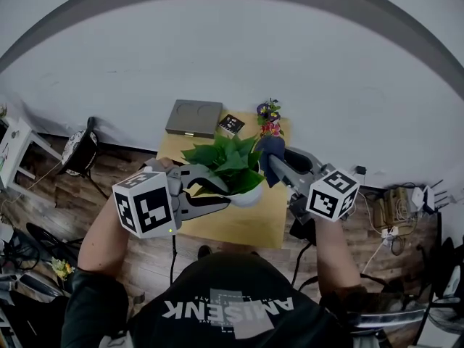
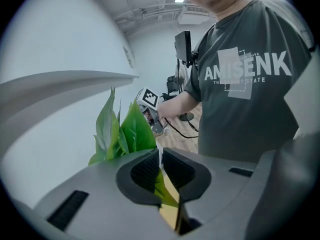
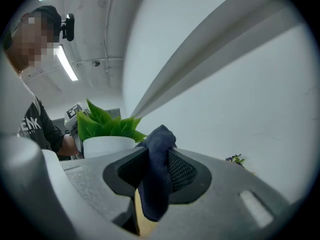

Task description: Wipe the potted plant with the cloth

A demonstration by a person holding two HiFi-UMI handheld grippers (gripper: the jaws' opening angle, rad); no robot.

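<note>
This looks like an office or lab workroom. Bare ceiling ducts [image 2: 150, 15] and a strip light [image 3: 66, 64] run overhead. A monitor [image 2: 183, 45] stands on a stand, and loose cables [image 1: 384, 232] litter the wooden floor [image 1: 130, 176].

We are wearing a dark grey T-shirt [image 1: 232, 314] with white lettering; our left gripper [image 2: 160, 158] and right gripper [image 3: 156, 151] are showing grey moulded shells, black ribbed pads [image 3: 183, 171], and white cubes [image 1: 145, 203] printed with black square markers.
</note>
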